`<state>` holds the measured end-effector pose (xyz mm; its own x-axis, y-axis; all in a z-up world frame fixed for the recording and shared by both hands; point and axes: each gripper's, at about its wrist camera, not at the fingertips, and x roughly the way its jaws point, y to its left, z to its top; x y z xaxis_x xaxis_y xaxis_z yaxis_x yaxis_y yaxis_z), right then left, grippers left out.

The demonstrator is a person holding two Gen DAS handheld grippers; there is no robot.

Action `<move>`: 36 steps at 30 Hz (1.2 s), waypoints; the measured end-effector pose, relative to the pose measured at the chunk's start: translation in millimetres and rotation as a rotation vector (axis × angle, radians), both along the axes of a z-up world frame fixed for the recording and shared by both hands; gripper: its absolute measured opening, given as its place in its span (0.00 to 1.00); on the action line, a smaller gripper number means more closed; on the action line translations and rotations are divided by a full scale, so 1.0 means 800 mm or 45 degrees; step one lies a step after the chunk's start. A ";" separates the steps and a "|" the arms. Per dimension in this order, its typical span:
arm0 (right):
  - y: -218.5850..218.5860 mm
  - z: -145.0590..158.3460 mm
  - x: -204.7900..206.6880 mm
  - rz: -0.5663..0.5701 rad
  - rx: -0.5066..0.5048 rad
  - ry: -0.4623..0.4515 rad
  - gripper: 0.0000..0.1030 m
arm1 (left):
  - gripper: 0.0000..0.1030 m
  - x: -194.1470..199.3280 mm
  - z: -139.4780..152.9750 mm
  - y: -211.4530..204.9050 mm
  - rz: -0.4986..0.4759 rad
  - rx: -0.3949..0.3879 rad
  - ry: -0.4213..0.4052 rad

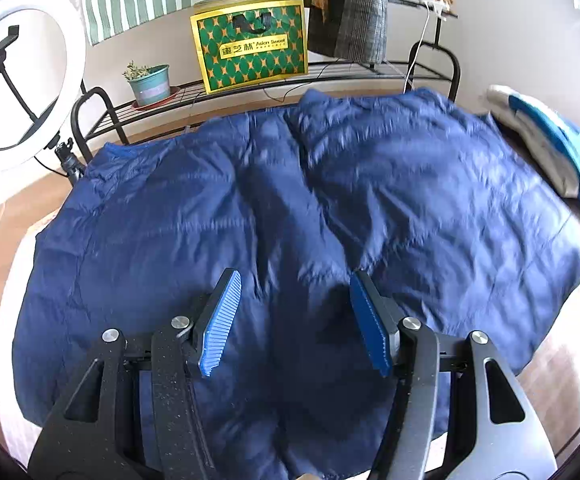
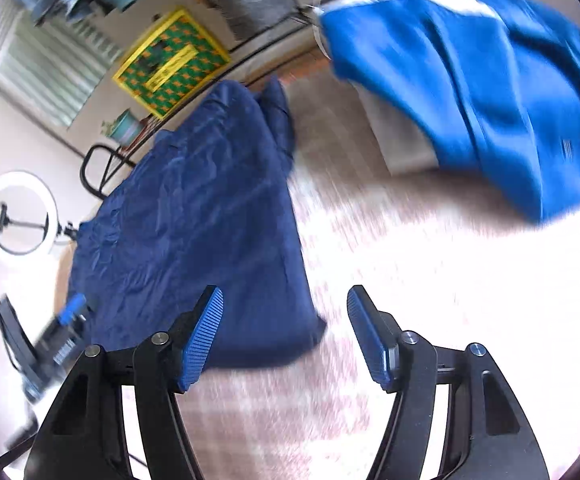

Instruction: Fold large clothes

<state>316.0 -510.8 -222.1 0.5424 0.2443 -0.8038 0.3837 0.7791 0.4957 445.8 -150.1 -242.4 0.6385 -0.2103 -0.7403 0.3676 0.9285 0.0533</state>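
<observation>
A large navy quilted jacket (image 1: 290, 208) lies spread over the table, folded into a broad block. My left gripper (image 1: 294, 280) is open and empty, hovering over the jacket's near middle. In the right wrist view the same jacket (image 2: 201, 216) lies to the left, its near right corner by my left finger. My right gripper (image 2: 285, 296) is open and empty above the pale tabletop (image 2: 410, 280), just right of that corner. The left gripper (image 2: 65, 328) shows blurred at the far left.
A bright blue and white garment (image 2: 490, 80) is piled at the table's right end; it also shows in the left wrist view (image 1: 554, 152). Behind the table stand a black metal rack (image 1: 249, 88), a green gift bag (image 1: 249, 44), a potted plant (image 1: 147, 82) and a ring light (image 1: 21, 76).
</observation>
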 end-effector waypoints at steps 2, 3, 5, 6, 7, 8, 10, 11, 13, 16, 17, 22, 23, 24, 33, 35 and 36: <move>0.003 -0.018 -0.001 -0.040 0.093 0.027 0.66 | 0.59 -0.002 -0.015 -0.004 0.013 0.015 -0.008; 0.005 -0.024 -0.001 -0.056 0.145 0.015 0.66 | 0.59 -0.004 -0.021 -0.006 0.018 0.020 -0.022; 0.011 -0.028 0.000 -0.093 0.163 -0.028 0.69 | 0.59 -0.007 -0.021 -0.009 0.008 0.041 -0.040; 0.013 -0.027 0.003 -0.106 0.160 -0.054 0.70 | 0.59 -0.006 -0.020 -0.009 0.004 0.045 -0.031; 0.014 -0.028 0.007 -0.119 0.169 -0.067 0.70 | 0.59 -0.005 -0.016 -0.009 -0.002 0.054 -0.018; 0.014 -0.030 0.010 -0.138 0.184 -0.074 0.70 | 0.59 -0.005 -0.011 -0.007 0.000 0.056 -0.014; 0.010 -0.033 0.013 -0.189 0.229 -0.097 0.70 | 0.59 -0.010 0.004 0.001 0.023 0.028 -0.049; 0.009 -0.035 0.013 -0.208 0.251 -0.109 0.70 | 0.59 -0.015 0.012 0.009 0.043 -0.006 -0.067; 0.011 -0.035 0.012 -0.227 0.250 -0.118 0.65 | 0.59 -0.020 0.014 0.017 0.059 -0.036 -0.059; 0.017 -0.040 0.021 -0.203 0.244 -0.093 0.25 | 0.58 -0.028 -0.006 0.011 0.017 0.029 -0.030; 0.016 -0.041 0.020 -0.202 0.258 -0.097 0.19 | 0.58 -0.031 -0.015 0.006 0.002 0.063 -0.034; 0.022 -0.006 0.018 -0.177 0.173 -0.182 0.10 | 0.58 -0.030 -0.026 0.007 -0.002 0.060 -0.032; 0.028 0.008 0.020 -0.154 0.121 -0.209 0.09 | 0.58 -0.029 -0.026 0.008 -0.002 0.056 -0.027; 0.036 0.025 0.022 -0.125 0.068 -0.243 0.08 | 0.58 -0.029 -0.026 0.008 -0.002 0.056 -0.025; 0.130 0.138 0.038 0.155 -0.311 -0.439 0.07 | 0.58 -0.025 -0.026 0.023 0.001 -0.044 0.031; 0.155 0.155 0.044 0.221 -0.389 -0.457 0.07 | 0.58 -0.025 -0.023 0.030 0.003 -0.088 0.051; 0.165 0.163 0.047 0.248 -0.414 -0.465 0.07 | 0.58 -0.025 -0.021 0.037 0.012 -0.116 0.067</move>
